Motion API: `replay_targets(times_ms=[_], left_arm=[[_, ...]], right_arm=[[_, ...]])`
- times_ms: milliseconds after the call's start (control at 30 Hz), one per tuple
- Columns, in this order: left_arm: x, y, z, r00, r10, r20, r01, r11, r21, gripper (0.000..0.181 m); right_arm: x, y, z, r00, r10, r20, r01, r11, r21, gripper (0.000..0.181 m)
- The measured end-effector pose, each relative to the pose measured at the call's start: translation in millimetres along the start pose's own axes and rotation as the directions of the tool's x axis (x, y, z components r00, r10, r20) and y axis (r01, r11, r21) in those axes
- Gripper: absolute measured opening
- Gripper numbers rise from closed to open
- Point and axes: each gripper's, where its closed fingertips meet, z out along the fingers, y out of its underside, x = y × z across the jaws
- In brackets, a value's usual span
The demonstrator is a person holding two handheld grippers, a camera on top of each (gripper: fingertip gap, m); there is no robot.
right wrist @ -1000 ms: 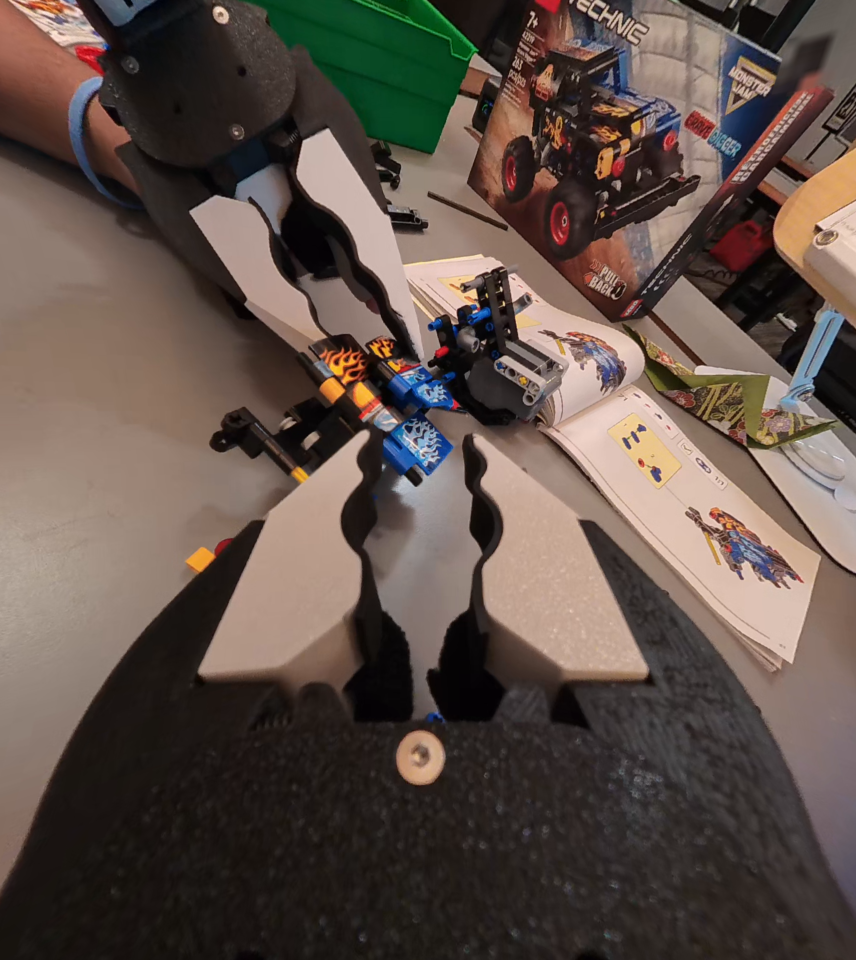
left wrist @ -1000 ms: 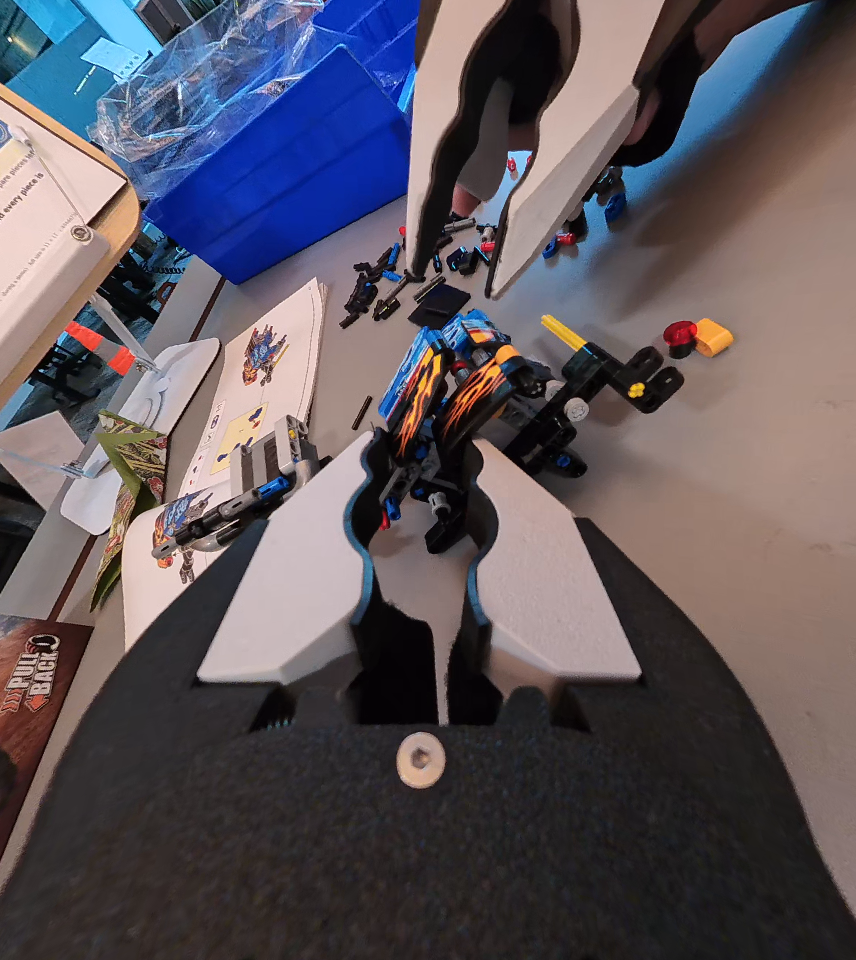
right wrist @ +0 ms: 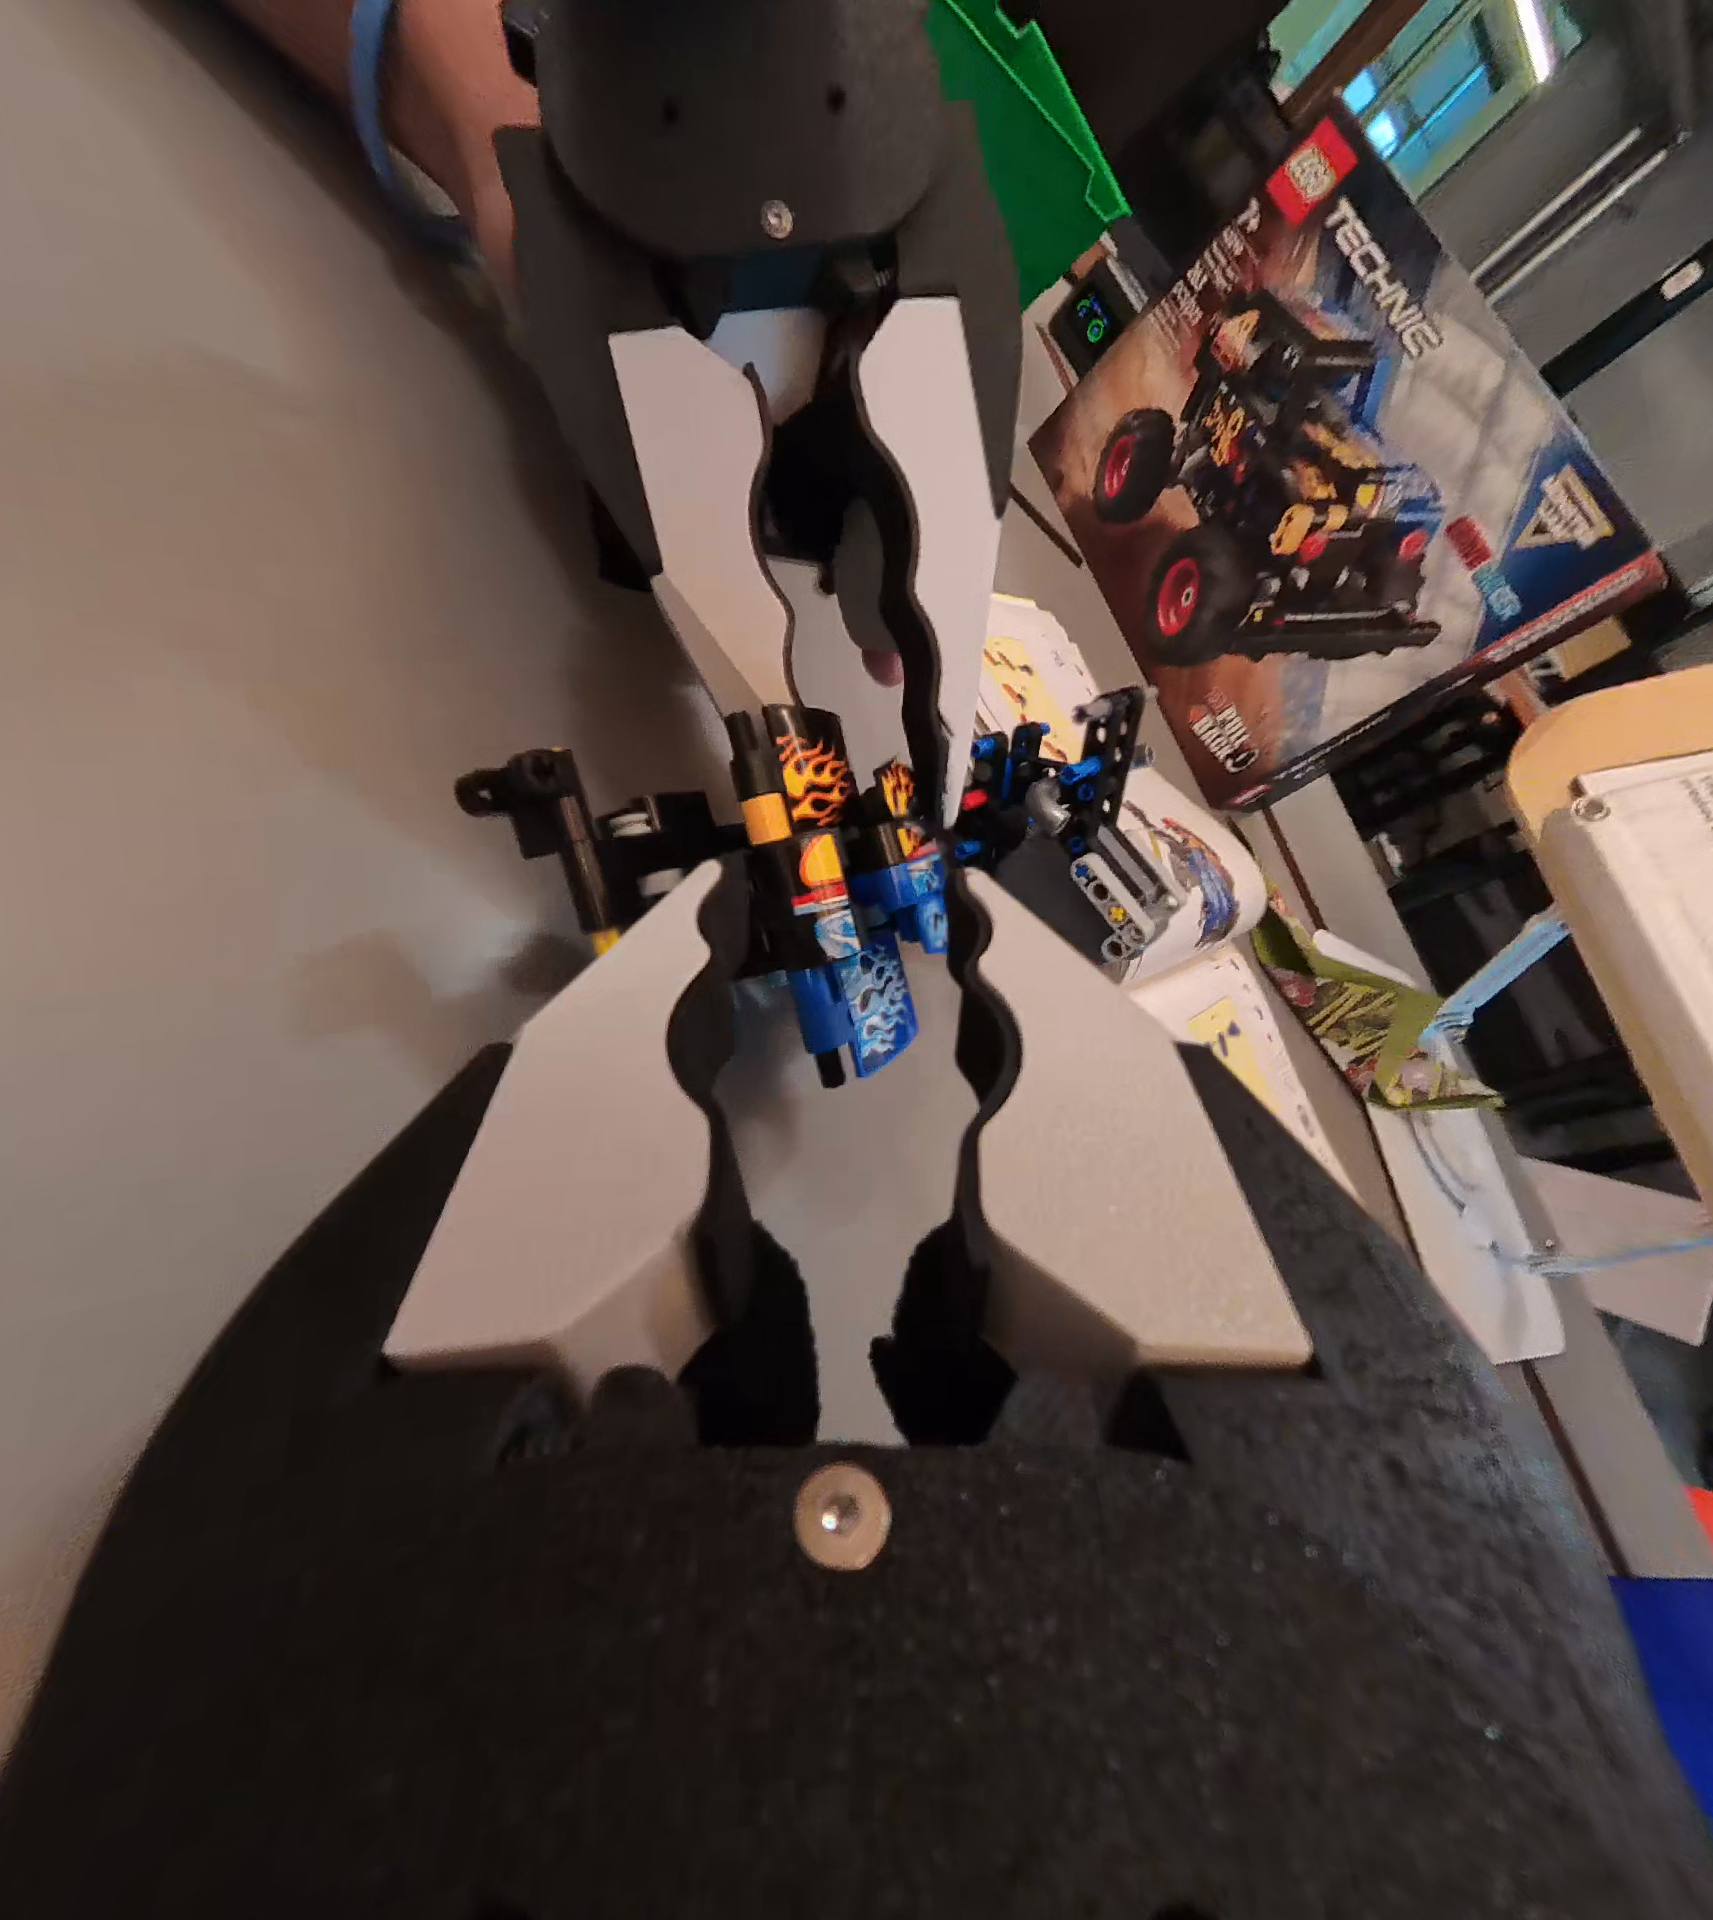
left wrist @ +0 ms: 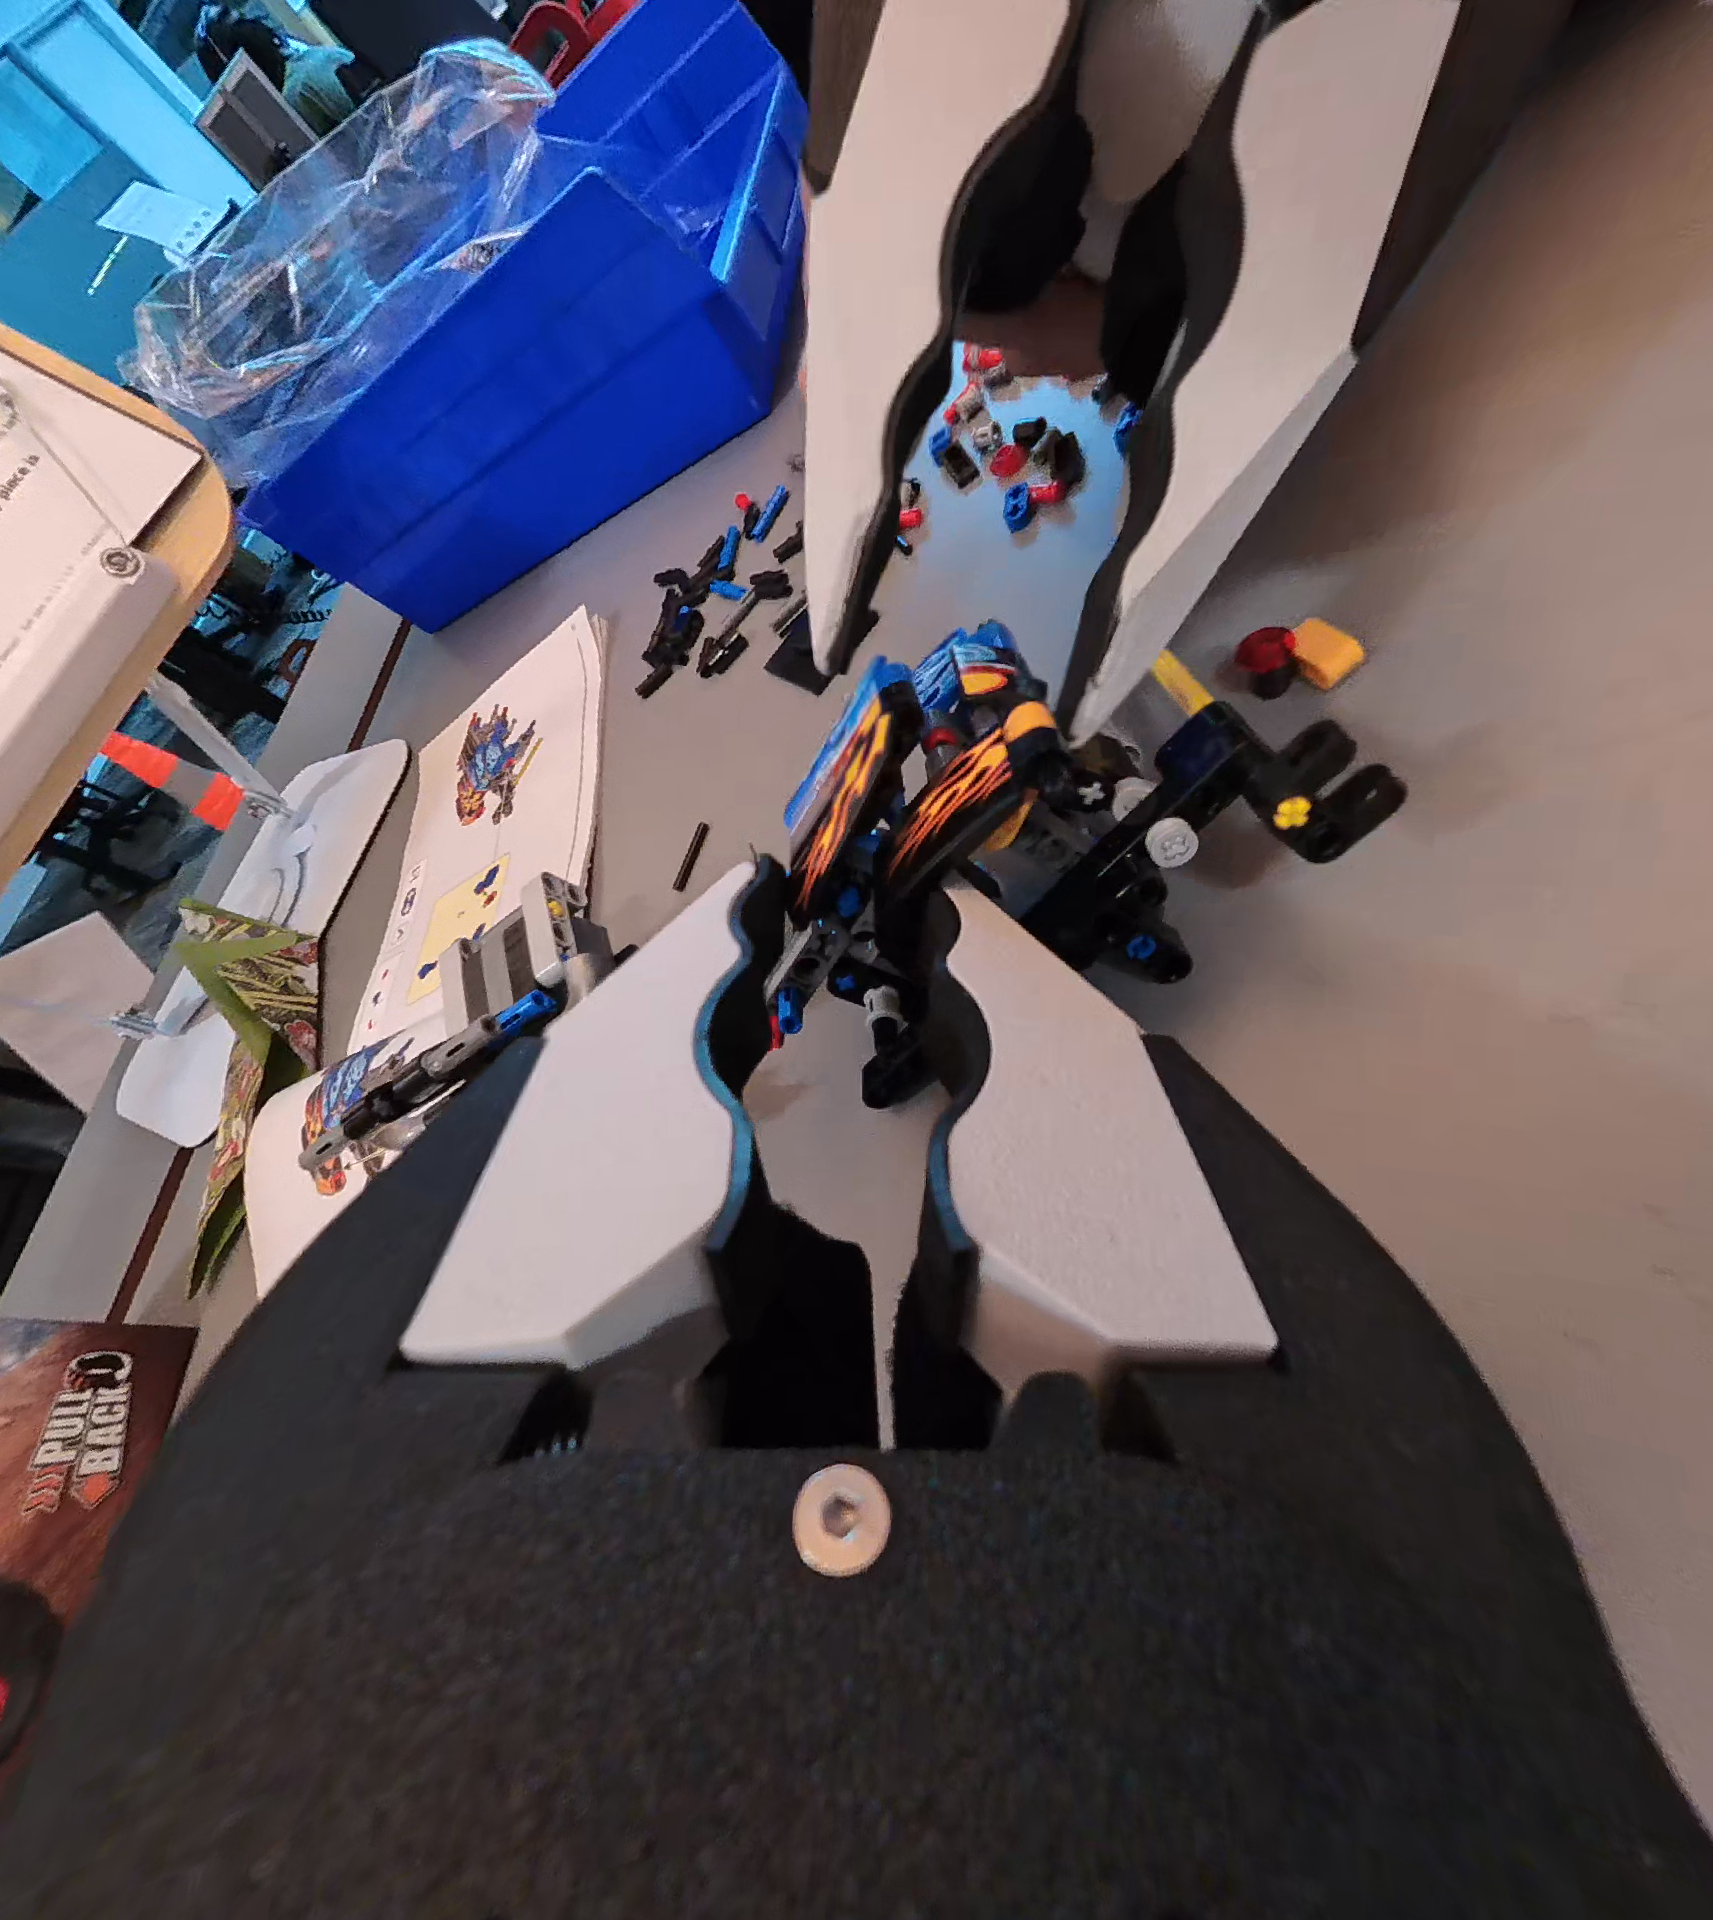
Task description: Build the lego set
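Observation:
A Lego truck body (left wrist: 893, 821) with flame and blue panels stands on the grey table (left wrist: 1558, 1039), joined to a black frame with a yellow axle (left wrist: 1247, 790). My left gripper (left wrist: 852, 904) is shut on its near end. In the right wrist view (right wrist: 925, 800) its fingertips pinch the body (right wrist: 831, 914) from the far side. My right gripper (right wrist: 836, 883) is open, with its fingers on either side of the blue-panelled end. In the left wrist view (left wrist: 956, 686) its tips straddle the body's far end.
A grey and black sub-assembly (left wrist: 519, 956) rests on the open instruction booklet (left wrist: 519, 790). Loose small parts (left wrist: 717, 613) lie beyond, and a red and a yellow piece (left wrist: 1299, 655) to the right. A blue bin (left wrist: 540, 416), a green bin (right wrist: 1018, 156) and the set's box (right wrist: 1351, 436) stand around. The tips of both grippers are at nearly the same place. My right tips are roughly 6 cm from the yellow piece (left wrist: 1299, 655).
My right gripper has opened wider and come down over the far end of the truck body. My left gripper has kept its hold and the body has tilted more upright.

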Motion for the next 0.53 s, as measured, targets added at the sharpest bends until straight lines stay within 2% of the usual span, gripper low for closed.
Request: replay_targets(times_ms=[167,533], left_arm=[[0.6,-0.9,0.6,1.0,0.018,0.015,-0.018,1.0,-0.017,0.022],[2.6,-0.7,1.3,0.999,0.048,0.025,-0.047,0.999,-0.019,0.022]], right_arm=[[-2.8,-0.4,-1.5,0.997,-0.075,-0.016,0.075,0.997,0.013,0.029],[-4.0,0.6,-1.1,0.999,-0.029,0.019,0.029,0.999,0.032,0.024]])
